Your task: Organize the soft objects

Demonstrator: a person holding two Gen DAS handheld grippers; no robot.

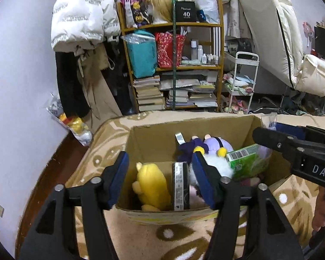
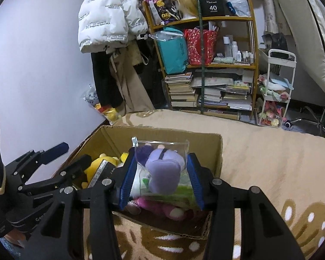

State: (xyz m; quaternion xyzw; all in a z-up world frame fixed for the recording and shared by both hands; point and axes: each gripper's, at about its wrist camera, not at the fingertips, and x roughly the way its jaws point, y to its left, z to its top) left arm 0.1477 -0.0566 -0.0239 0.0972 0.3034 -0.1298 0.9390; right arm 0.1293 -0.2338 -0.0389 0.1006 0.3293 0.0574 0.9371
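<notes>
An open cardboard box (image 1: 257, 121) (image 2: 162, 130) sits on a beige patterned blanket (image 1: 145, 238). In it lie a yellow plush (image 1: 151, 184) (image 2: 97, 164), a black labelled block (image 1: 181, 186), a green packet (image 1: 247, 160) and a pink plush (image 2: 158, 205). My left gripper (image 1: 160, 153) (image 2: 72, 153) hangs open over the box's left half, its pads touching nothing. My right gripper (image 2: 161, 153) (image 1: 268, 138) is shut on a clear bag holding a purple plush (image 2: 164, 173) (image 1: 216, 145), low over the box's right half.
Behind the bed stand a wooden shelf (image 1: 173, 65) of books and bags and a white cart (image 1: 242, 82). A plastic bag of plush toys (image 1: 71, 125) leans on the left wall. Coats hang above it. Blanket stretches right of the box (image 2: 270, 162).
</notes>
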